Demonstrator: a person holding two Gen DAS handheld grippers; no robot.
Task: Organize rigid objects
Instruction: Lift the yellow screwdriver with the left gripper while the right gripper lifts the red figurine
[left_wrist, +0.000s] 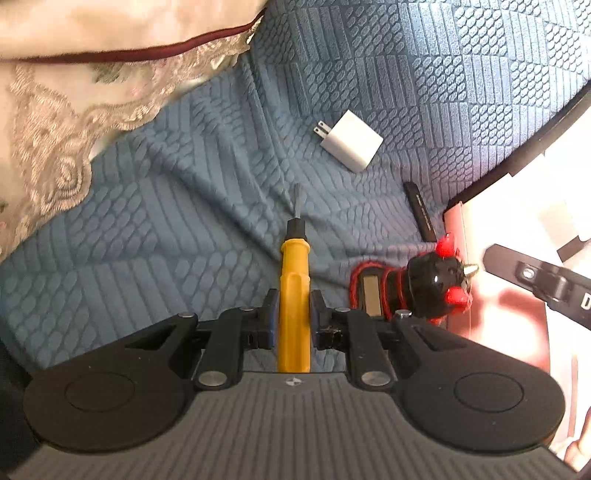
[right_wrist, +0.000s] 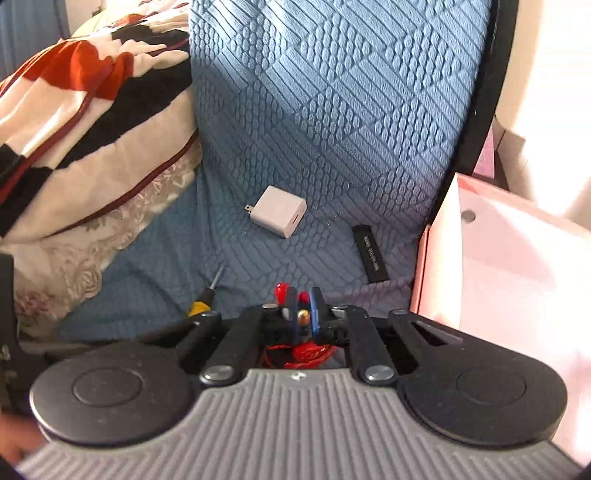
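Both grippers hold something but nothing looks put away: the left gripper (left_wrist: 293, 317) has its jaws closed on the yellow-handled screwdriver (left_wrist: 294, 291), the right gripper (right_wrist: 303, 314) is clamped nearly shut on the black horned toy wound with red cord (right_wrist: 303, 318), and the white plug-in charger cube (left_wrist: 351, 141) and slim black stick (left_wrist: 420, 211) lie on the blue quilted cover (left_wrist: 184, 229) near the pale pink box (right_wrist: 517, 258), so most of the sorting seems left. The left view shows the toy's round body and red horns beside the box, while the right view shows the box's open inside and a striped blanket (right_wrist: 74, 103)

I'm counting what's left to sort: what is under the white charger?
Only the blue textured cover shows around the white charger, which lies flat on it. Anything beneath its body is hidden.
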